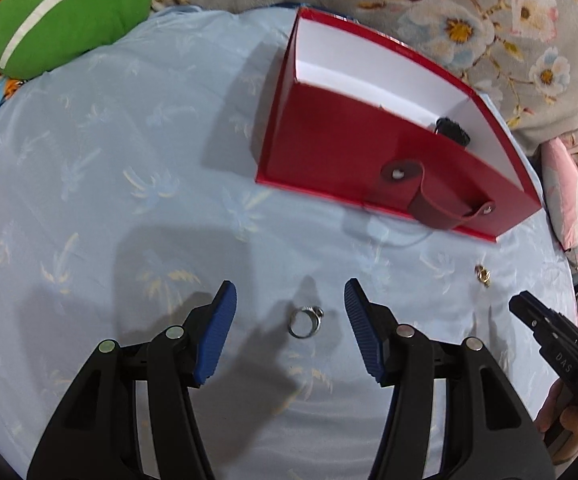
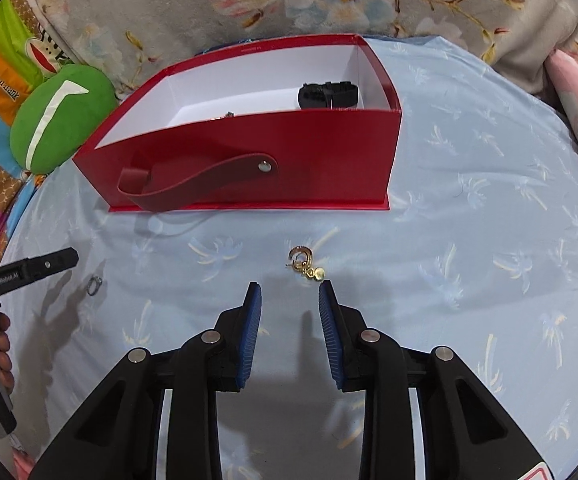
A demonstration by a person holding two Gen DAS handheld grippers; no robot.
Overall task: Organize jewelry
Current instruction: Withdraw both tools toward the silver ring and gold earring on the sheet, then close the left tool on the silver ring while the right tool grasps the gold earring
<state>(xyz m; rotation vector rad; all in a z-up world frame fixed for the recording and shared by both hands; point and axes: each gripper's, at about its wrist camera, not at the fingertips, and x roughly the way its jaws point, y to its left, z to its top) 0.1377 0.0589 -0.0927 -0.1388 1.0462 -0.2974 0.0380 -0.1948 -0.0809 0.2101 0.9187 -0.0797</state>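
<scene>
One silver ring [image 1: 305, 322] lies on the blue sheet [image 1: 129, 184] between the spread pads of the left gripper [image 1: 291, 300], touching neither. One gold earring [image 2: 304, 263] lies just beyond the right gripper [image 2: 290, 294], at its 12 o'clock, jaws apart and empty. At 12 o'clock stands one red box [image 2: 273, 160] holding a black watch [image 2: 327, 95]. "GenRobot.AI" marks the left gripper; "DAS" the right.

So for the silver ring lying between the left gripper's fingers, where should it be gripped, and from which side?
Grip the silver ring across its band, descending from above with the open left gripper. It lies flat on the blue sheet, so pinching opposite outer edges probably works best.
</scene>
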